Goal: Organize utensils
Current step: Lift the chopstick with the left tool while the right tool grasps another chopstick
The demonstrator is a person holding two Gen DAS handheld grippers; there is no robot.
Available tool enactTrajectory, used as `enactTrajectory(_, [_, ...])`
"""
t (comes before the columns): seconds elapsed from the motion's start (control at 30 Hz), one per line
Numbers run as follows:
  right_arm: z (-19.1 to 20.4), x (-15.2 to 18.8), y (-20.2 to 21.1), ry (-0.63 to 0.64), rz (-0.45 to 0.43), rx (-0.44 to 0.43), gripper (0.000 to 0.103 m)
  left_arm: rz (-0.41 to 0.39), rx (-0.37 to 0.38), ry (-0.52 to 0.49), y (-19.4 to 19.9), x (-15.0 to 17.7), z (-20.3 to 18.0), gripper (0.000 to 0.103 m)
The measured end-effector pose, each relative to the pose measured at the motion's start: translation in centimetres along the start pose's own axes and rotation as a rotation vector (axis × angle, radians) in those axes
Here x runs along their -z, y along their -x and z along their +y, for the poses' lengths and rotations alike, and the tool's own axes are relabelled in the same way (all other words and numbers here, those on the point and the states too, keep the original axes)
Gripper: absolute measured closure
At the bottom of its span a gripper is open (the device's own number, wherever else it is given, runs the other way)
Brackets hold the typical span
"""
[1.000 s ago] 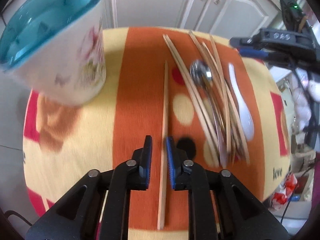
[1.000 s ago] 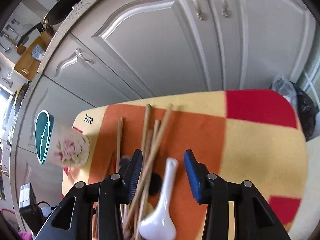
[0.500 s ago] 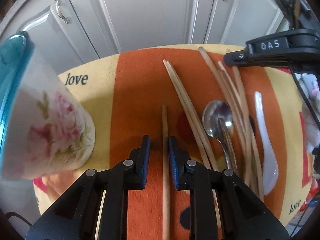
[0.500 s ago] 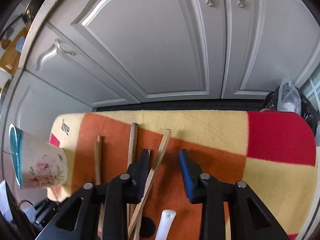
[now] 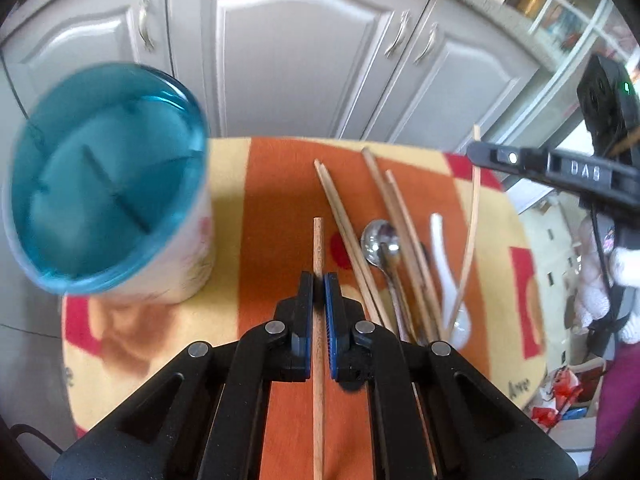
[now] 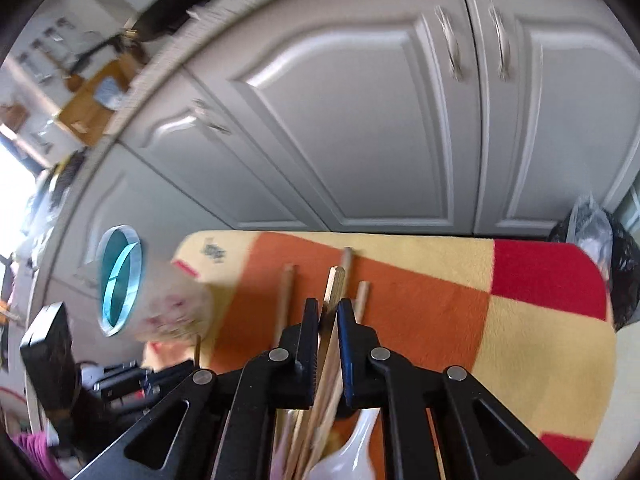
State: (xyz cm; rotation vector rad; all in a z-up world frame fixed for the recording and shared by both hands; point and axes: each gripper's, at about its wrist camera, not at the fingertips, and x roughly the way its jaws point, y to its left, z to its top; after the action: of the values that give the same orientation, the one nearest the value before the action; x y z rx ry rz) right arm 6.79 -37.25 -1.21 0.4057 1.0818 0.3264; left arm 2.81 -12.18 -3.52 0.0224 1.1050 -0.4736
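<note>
Nearest, the left gripper [image 5: 319, 280] has just closed its jaws on one wooden chopstick [image 5: 318, 240], above the orange stripe of the tablecloth [image 5: 276, 216]. To the right the right gripper [image 6: 328, 312] has just closed on one pale chopstick [image 6: 335, 280]. Between them on the cloth lie about four more chopsticks [image 5: 344, 216], one metal spoon [image 5: 380, 238] and one white ceramic spoon [image 5: 444, 256]. Far left stands one utensil holder [image 5: 104, 176], teal inside. Behind are grey cabinet doors [image 5: 296, 68].
</note>
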Motion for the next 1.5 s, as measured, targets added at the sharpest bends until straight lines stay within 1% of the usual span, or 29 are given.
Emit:
enactTrajectory(0.1, [1.7,1.3,2.9,0.033,-0.039,-0.001,0.094,-0.038,0.03,0.008,3.0,0.3,0.1,0.099])
enactTrajectory(0.23, [4.1,2.2,5.8,0.075,-0.078,-0.008,0.095,-0.099,0.061,0.007,7.3,1.2,0.7,0.099])
enactTrajectory(0.4, [7.6,2.7,8.5,0.145,-0.123,-0.013,0.095,-0.158,0.083,0.014,10.9,2.2,1.9,0.099])
enactTrajectory(0.5, [8.9,2.5,8.7,0.183,-0.135,-0.008,0.096,-0.183,0.072,0.022,12.6,2.5,2.7,0.099])
enactTrajectory(0.57, [8.8,2.5,8.5,0.183,-0.131,0.006,0.096,-0.196,0.077,0.036,13.4,2.8,3.3,0.099])
enactTrajectory(0.63, [8.2,2.4,7.3,0.162,-0.108,0.015,0.094,-0.202,0.079,0.042,13.6,2.9,3.5,0.099])
enactTrajectory(0.67, [7.8,2.4,6.4,0.152,-0.09,0.049,0.086,-0.204,0.084,0.045,13.6,3.0,3.6,0.099])
enactTrajectory(0.7, [7.5,2.3,5.6,0.148,-0.072,0.078,0.069,-0.203,0.089,0.049,13.6,3.0,3.6,0.099])
enactTrajectory(0.73, [7.0,2.3,4.2,0.144,-0.042,0.094,0.063,-0.2,0.092,0.052,13.4,2.9,3.7,0.099])
enactTrajectory(0.8, [6.2,2.4,2.0,0.129,0.006,0.094,0.062,-0.197,0.096,0.067,13.2,2.7,4.0,0.099])
enactTrajectory(0.83, [5.7,2.3,0.3,0.113,0.039,0.109,0.062,-0.195,0.099,0.072,13.2,2.7,4.0,0.099])
enactTrajectory(0.87, [5.3,2.1,-0.8,0.1,0.063,0.116,0.065,-0.192,0.103,0.077,13.1,2.6,4.1,0.099])
enactTrajectory(0.9, [5.2,2.0,-1.9,0.095,0.078,0.104,0.07,-0.19,0.102,0.078,13.1,2.5,4.2,0.099])
enactTrajectory(0.93, [5.2,1.8,-2.5,0.097,0.088,0.095,0.071,-0.187,0.099,0.078,12.9,2.4,4.3,0.099])
enactTrajectory(1.03, [6.3,0.8,-5.6,0.149,0.128,0.094,0.077,-0.176,0.105,0.084,12.5,2.2,4.3,0.099])
enactTrajectory(1.13, [7.2,0.0,-9.3,0.197,0.178,0.133,0.081,-0.172,0.106,0.09,12.1,2.0,4.4,0.099])
enactTrajectory(1.27, [5.6,-0.7,-13.3,0.159,0.242,0.166,0.087,-0.167,0.112,0.096,11.8,1.7,4.7,0.099])
enactTrajectory(1.3, [5.1,-0.8,-13.5,0.136,0.234,0.132,0.093,-0.166,0.113,0.095,11.8,1.6,4.8,0.099])
enactTrajectory(1.4, [4.7,-1.2,-13.0,0.111,0.228,0.088,0.095,-0.162,0.123,0.097,11.7,1.5,4.9,0.099])
enactTrajectory(1.5, [5.1,-1.3,-10.4,0.128,0.19,0.054,0.095,-0.167,0.137,0.099,12.2,1.4,4.8,0.099])
